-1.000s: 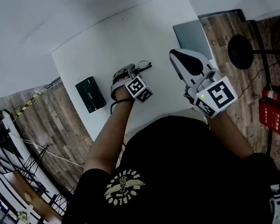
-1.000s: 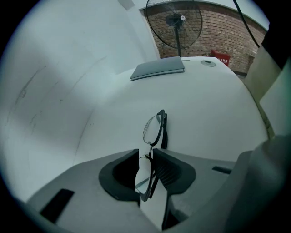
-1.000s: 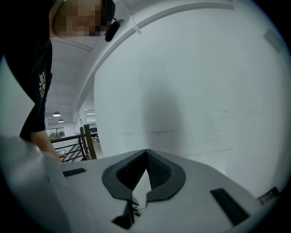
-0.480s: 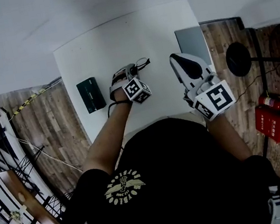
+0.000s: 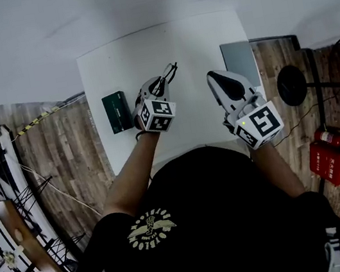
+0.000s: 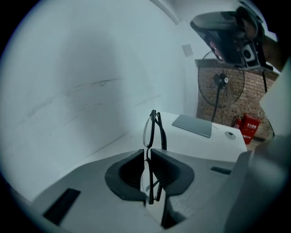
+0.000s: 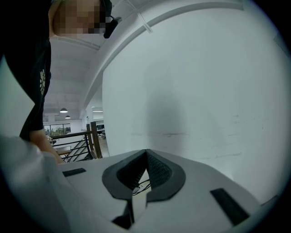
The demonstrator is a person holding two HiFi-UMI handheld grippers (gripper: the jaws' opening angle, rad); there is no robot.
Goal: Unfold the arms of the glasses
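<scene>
Glasses (image 6: 152,132) stand edge-on, clamped in the left gripper (image 5: 160,87) at centre frame over the white table (image 5: 193,43), while the right gripper (image 5: 219,81), centre right, is clenched empty

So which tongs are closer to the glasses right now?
Left. The left tongs are shut on the glasses; the right tongs are shut, empty, off to the glasses' right, not touching.

Glasses (image 6: 148,129): thin dark frame with clear lenses. In the left gripper view they sit at centre frame, upright and edge-on, pinched between the closed jaws of the left gripper (image 6: 148,155). The arms appear folded close against the lenses. In the head view they lie upper centre, projecting beyond the jaw tips.
</scene>
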